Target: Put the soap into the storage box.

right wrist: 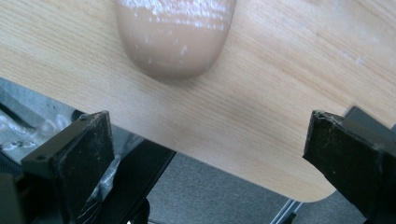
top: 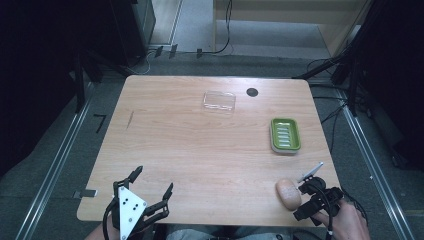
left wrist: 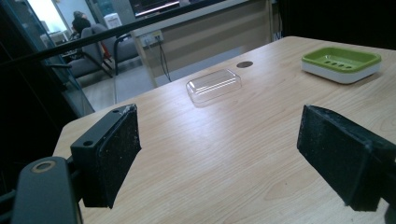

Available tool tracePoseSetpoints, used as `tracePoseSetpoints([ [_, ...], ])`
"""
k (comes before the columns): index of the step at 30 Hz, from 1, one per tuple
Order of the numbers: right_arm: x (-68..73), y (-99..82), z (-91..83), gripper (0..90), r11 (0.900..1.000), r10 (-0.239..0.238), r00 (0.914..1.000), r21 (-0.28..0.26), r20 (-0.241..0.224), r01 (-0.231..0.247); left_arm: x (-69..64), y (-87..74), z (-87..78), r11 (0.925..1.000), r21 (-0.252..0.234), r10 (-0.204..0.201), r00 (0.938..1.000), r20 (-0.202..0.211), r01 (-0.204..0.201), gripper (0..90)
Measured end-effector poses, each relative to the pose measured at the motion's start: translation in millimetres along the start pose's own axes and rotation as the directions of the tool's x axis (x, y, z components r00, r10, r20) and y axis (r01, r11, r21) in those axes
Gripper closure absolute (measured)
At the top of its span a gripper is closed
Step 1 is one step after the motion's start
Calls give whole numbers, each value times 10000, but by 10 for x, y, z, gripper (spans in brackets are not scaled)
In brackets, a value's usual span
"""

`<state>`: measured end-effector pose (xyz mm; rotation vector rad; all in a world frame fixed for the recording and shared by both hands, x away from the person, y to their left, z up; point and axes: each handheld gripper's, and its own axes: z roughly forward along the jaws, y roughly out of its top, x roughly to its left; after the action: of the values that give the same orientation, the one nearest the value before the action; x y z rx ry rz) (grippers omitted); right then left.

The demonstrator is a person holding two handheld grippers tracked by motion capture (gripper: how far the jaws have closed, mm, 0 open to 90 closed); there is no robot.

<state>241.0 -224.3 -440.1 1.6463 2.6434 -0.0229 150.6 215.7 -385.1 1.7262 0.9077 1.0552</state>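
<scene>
- The soap (top: 288, 193) is lying near the front right edge of the worktop (top: 200, 150), just beside the right gripper (top: 312, 192) and not touching it, as far as the high view is showing.
- The green dish (top: 285, 135) is sitting farther back on the right, well apart from the soap; the clear lid (top: 219, 101) is lying near the far edge, beside a dark round hole (top: 252, 92).
- The right gripper's jaws are standing wide apart and holding nothing; in the right gripper view the soap (right wrist: 175, 35) is lying ahead of them, past the worktop's edge.
- The left gripper (top: 150, 192) is hovering at the front left, its jaws spread and empty too.
- Handling, as a judgement: the soap is looking like a solid, rounded bar, light and stiff, with a smooth skin that is likely to be slipping under hard pads. Taking it across its narrow width, near the middle of its length, is looking safest; a pinch near a rounded end is likely to be squeezing it out.
- The lid is looking thin and easy to crack or flick away; its long sides are offering the best hold.
- The right gripper view is showing whitish specks on the soap and the floor below the worktop's edge, which the high view is not resolving.
- The left gripper view is showing the dish (left wrist: 341, 64) with slots in its green tray over a white base, and the lid (left wrist: 214, 86) as a shallow dome.
- The high view is giving the whole layout.
</scene>
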Motion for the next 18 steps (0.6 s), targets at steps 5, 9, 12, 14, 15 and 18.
tracePoseSetpoints([
  [5,21,75,8,13,9998,-211,9998,-64,-46,210,3,-1,-2,10000,2,11,10000,9,-11,139],
  [9,47,133,9,0,9995,-318,9994,-40,-101,318,5,-2,-2,10000,0,8,10000,5,-8,139],
  [12,52,164,15,0,9986,-523,9986,-97,-89,522,6,-3,-2,10000,-18,-13,10000,8,13,139],
  [14,53,192,13,0,9985,-547,9984,-104,-117,546,7,-3,-3,10000,-12,4,10000,13,-4,139],
  [15,53,192,13,0,9985,-547,9984,-104,-117,546,7,-3,-3,10000,-12,4,10000,13,-4,139],
  [18,62,229,12,0,9984,-493,9988,-263,-16,493,6,-3,-2,10000,-23,-12,10000,2,12,139],
])
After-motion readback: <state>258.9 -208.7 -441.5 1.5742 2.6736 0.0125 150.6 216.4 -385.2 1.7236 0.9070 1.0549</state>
